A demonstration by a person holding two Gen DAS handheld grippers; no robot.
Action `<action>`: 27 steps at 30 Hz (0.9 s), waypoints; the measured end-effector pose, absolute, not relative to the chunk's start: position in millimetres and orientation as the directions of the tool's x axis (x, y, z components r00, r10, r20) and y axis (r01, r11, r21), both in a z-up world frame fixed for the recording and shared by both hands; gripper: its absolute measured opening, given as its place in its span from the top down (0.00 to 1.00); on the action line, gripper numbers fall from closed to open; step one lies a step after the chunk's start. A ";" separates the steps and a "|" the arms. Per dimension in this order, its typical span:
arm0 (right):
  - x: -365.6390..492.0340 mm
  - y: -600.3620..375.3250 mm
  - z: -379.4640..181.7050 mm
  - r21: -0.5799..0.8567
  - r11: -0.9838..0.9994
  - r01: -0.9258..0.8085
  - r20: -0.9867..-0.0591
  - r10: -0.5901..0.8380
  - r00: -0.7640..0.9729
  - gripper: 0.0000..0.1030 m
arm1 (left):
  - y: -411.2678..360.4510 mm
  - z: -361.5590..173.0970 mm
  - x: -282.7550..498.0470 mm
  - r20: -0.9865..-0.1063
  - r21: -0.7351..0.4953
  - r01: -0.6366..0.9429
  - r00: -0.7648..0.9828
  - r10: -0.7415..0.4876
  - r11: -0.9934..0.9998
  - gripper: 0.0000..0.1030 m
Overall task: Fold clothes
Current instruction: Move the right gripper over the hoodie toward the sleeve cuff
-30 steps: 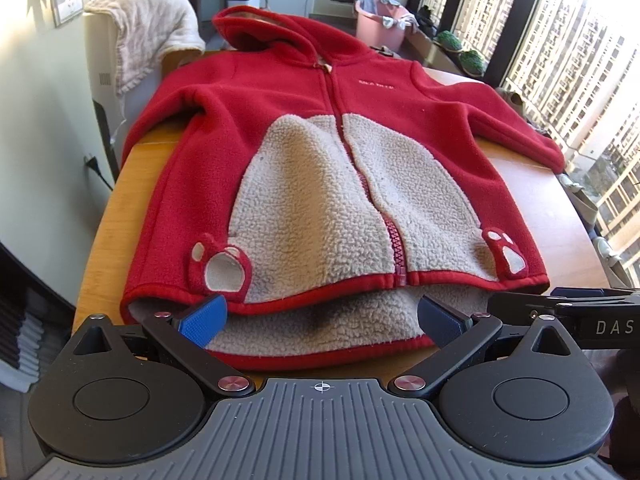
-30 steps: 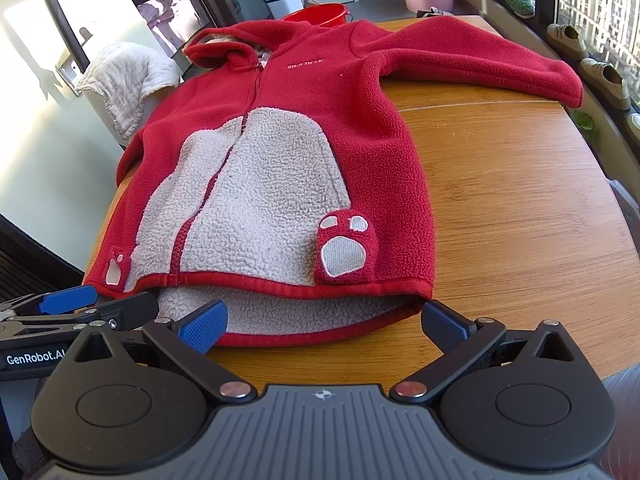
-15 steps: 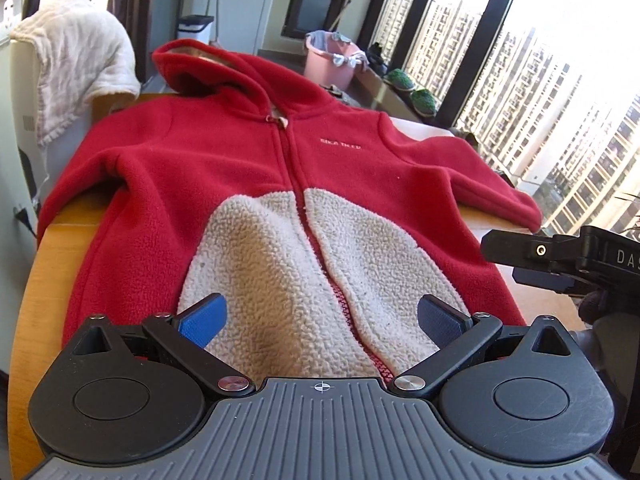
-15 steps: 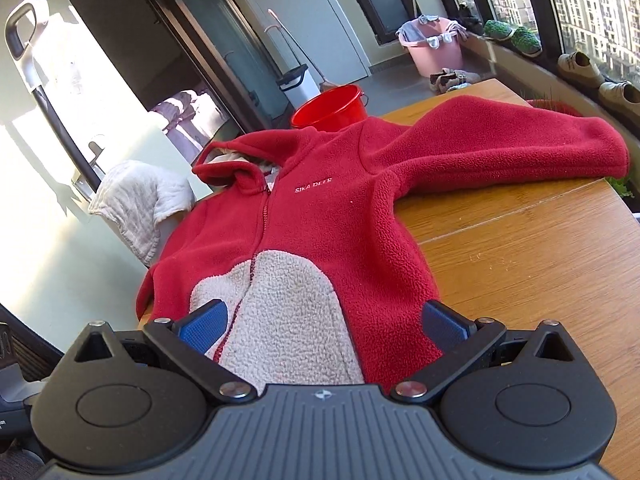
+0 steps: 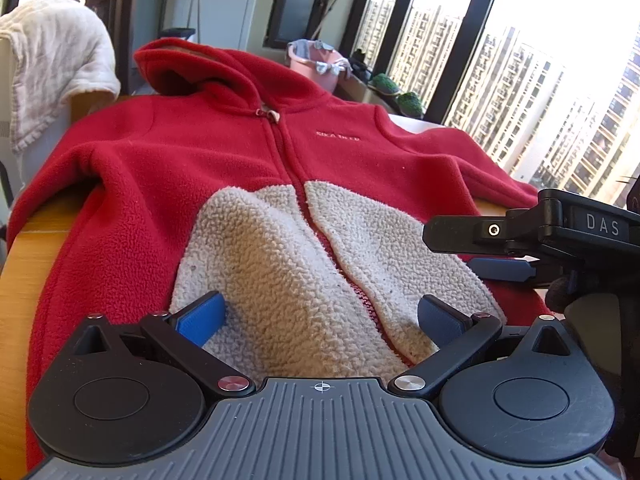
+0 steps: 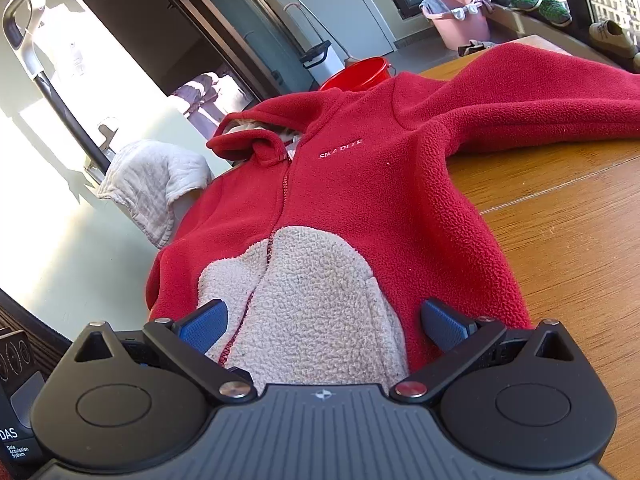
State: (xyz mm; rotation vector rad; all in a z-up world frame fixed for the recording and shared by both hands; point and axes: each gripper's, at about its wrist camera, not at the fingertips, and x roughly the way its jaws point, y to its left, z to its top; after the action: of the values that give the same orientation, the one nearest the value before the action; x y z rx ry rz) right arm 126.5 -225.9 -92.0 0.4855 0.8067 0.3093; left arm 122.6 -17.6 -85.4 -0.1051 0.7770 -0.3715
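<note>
Red hoodie (image 5: 224, 168) lies zipped and flat on the table (image 6: 568, 240), ready for folding; both grippers (image 5: 320, 316) (image 6: 324, 324) hover over its hem, fingers wide open, gripping nothing.

"DAS" stands on the right gripper (image 5: 472, 254); the jacket (image 5: 240, 168) chest lettering is unclear.

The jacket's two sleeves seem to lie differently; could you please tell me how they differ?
The window-side sleeve stretches straight out across the wooden table, while the wall-side sleeve bends down over the table's edge. The window-side sleeve shows along most of its length, running out of frame; the wall-side sleeve's end is out of sight. Both are plain red fleece, part of the same hooded jacket.
</note>
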 end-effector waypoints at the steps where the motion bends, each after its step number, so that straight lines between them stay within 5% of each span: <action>1: 124.9 -225.9 -91.9 0.515 0.854 -0.076 -0.617 0.431 0.658 0.00 | -20.5 -86.0 122.7 -0.663 -0.219 0.291 0.656 -0.361 0.931 0.00; 27: 75.7 -271.5 -94.6 0.486 0.873 0.047 -0.628 0.311 0.713 0.00 | -39.1 -88.0 127.2 -0.663 -0.261 0.404 0.585 -0.467 0.877 0.00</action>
State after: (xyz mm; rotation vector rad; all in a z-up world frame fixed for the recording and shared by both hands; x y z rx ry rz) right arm 75.7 -271.5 -94.6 0.5003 0.7703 0.1530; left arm 127.2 -39.1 -88.0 -0.0854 0.7974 -0.5087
